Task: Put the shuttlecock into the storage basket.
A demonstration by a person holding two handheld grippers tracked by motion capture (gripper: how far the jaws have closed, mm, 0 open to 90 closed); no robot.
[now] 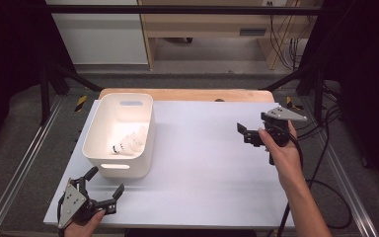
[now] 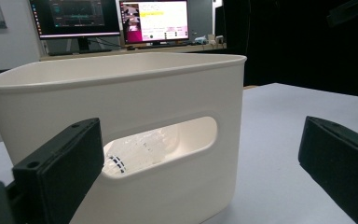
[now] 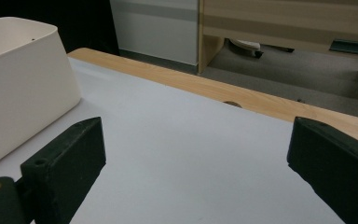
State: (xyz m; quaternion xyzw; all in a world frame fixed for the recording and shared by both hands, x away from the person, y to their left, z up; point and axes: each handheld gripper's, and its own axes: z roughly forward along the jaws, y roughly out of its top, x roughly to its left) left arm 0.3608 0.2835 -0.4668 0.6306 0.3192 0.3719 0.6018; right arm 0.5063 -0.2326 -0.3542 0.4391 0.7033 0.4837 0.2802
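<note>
Gaping beside the smooth white plastic bin, left claw holds nothing.

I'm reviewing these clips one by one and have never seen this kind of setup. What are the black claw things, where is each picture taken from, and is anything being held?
A person sits at a white table and holds a hand-operated two-jaw tool in each hand. The high view looks down from above: the left gripper is near the front edge, the right gripper hovers at the right side. The other two pictures come from cameras riding on those tools, so the black blocks at the bottom are their own jaws. A white bin stands on the table with white shuttlecocks inside, visible through its handle slot in the left gripper view. Both grippers are open and hold nothing.
</note>
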